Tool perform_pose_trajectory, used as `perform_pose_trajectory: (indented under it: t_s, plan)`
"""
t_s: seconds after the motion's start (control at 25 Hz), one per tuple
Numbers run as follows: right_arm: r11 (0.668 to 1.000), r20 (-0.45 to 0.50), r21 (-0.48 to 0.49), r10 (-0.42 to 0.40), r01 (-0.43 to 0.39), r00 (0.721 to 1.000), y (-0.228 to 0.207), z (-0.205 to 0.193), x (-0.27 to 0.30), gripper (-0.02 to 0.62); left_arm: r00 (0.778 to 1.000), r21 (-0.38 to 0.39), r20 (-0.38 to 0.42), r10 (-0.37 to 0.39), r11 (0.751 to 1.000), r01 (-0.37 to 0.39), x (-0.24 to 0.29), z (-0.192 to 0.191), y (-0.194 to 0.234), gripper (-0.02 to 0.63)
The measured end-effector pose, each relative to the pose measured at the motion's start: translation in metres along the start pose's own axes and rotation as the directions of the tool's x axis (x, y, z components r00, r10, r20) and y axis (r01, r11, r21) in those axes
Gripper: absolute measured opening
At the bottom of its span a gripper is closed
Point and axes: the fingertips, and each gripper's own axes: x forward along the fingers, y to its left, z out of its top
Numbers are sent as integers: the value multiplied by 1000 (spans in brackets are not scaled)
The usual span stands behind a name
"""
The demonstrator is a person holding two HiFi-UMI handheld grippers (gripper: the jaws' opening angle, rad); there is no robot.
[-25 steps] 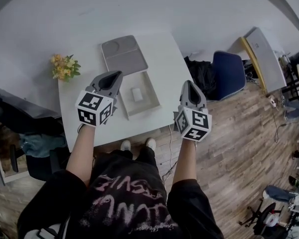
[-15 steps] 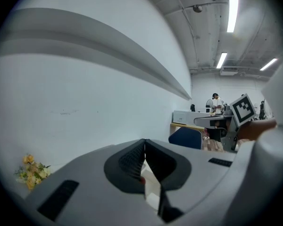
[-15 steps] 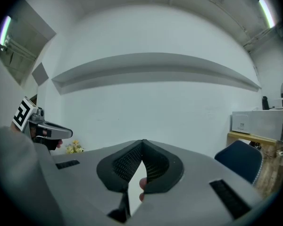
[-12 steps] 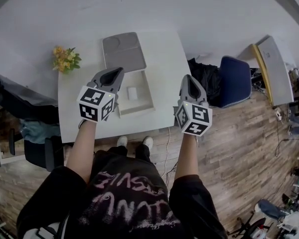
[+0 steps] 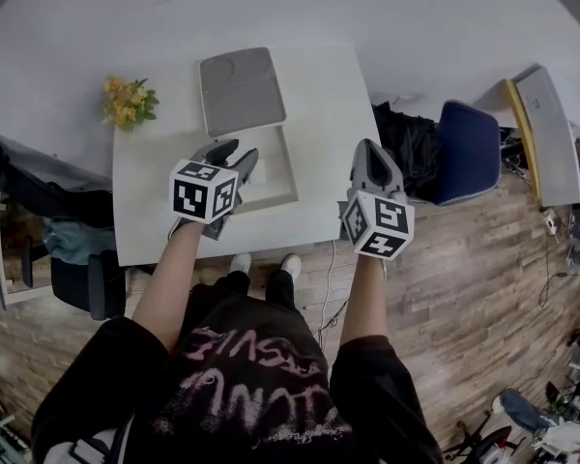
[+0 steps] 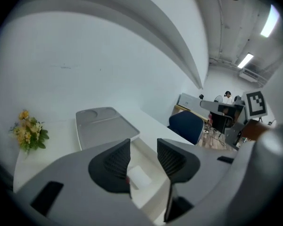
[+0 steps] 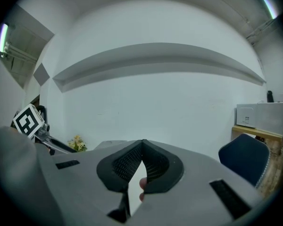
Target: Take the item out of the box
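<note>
Left tongs (image 5: pixel 234 151): mine, over the near left part of the box, jaws apart and opening, pads pressing on nothing

Gap between them (image 6: pixel 144 147): the box floor and the item show through it, lower down and out of contact

Right tongs (image 5: pixel 367 148): over the desk's right edge, well apart from the box, jaws closed tip to tip (image 7: pixel 142 147) and empty – only my own finger shows behind the slit at their base

Item (image 6: pixel 140 177): small, white, flat, lying inside the box; its left edge is cut off by my left jaw, and from the head view I can hardly pick it out

Box (image 5: pixel 288 167): open and shallow on the desk (image 5: pixel 329 143); my left tongs cover its near left corner

Lid (image 5: pixel 240 90): grey, flat on the desk just beyond the box

Flowers (image 5: pixel 128 102): yellow, at the desk's far left corner

Chair (image 5: pixel 467 148): blue, on the floor right of the desk

Right tongs view – the tongs' own body hides nearly all of the desk
</note>
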Motion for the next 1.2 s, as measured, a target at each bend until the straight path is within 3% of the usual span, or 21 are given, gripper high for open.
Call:
perform_pose_trajectory:
  t_s: [0.16,0.32,0.48,0.8,1.08,1.2]
  plan:
    - [1000,-17,4,-3,3,1000,-7,-7,0,10,989,-38,-150,16,999,-22,24,-34,0,200]
    - [1000,-33,2,-11,12,999,-16,-14,-2,10,950,1,-307,62,998,-65,44,-70,4,212]
    - [1000,-52,7,-24,24,998,-25,-24,-3,11,915,-54,-399,60,995,-89,58,-91,8,245]
    - [999,-80,18,-42,44,996,-41,-36,-5,9,835,-69,-543,87,987,-148,72,-115,15,215]
    - [999,-98,7,-51,52,994,-50,-41,-3,9,805,-102,-590,54,985,-141,85,-123,13,226]
    - [998,-103,4,-57,58,993,-55,-44,-5,9,787,-59,-611,82,987,-148,87,-130,13,217]
